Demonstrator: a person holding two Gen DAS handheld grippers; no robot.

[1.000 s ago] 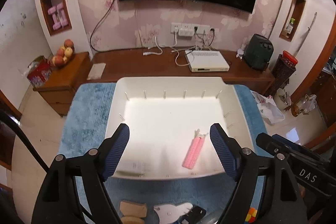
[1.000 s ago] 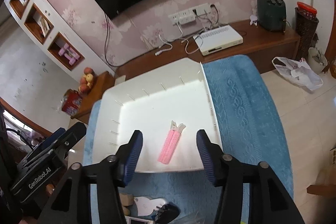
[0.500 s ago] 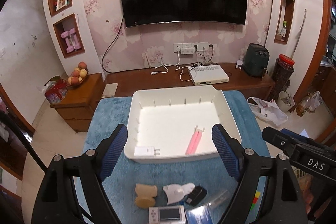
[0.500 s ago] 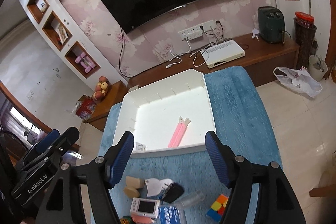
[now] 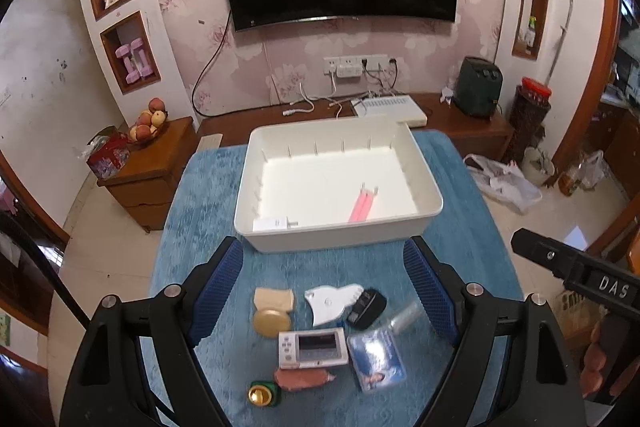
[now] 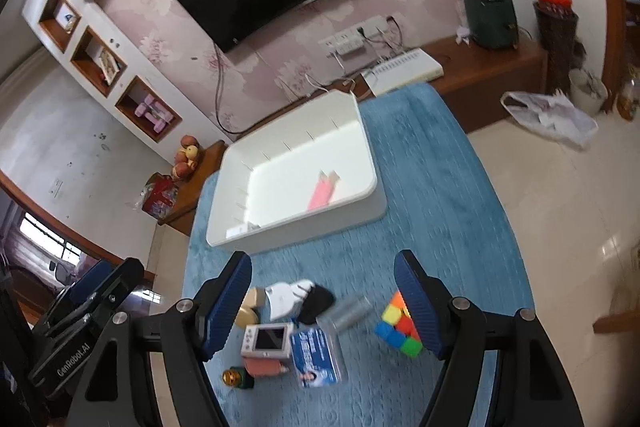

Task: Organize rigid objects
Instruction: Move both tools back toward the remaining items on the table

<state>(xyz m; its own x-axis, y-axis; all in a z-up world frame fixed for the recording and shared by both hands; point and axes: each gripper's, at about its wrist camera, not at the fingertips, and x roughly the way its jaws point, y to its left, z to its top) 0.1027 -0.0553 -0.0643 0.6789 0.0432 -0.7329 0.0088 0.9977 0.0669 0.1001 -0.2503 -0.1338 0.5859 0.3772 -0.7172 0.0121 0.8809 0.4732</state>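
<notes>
Blue-carpeted desk (image 5: 192, 211) holds clutter near the white bin (image 5: 340, 239); both tools gape empty, the right tool (image 6: 322, 301) widening. Rubik's cube (image 6: 396, 327): light, stiff, grip flat faces.

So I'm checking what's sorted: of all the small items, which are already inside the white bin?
Two: the pink hair clip and the small white charger plug lie in the white bin. Everything else sits on the blue mat in front.
</notes>
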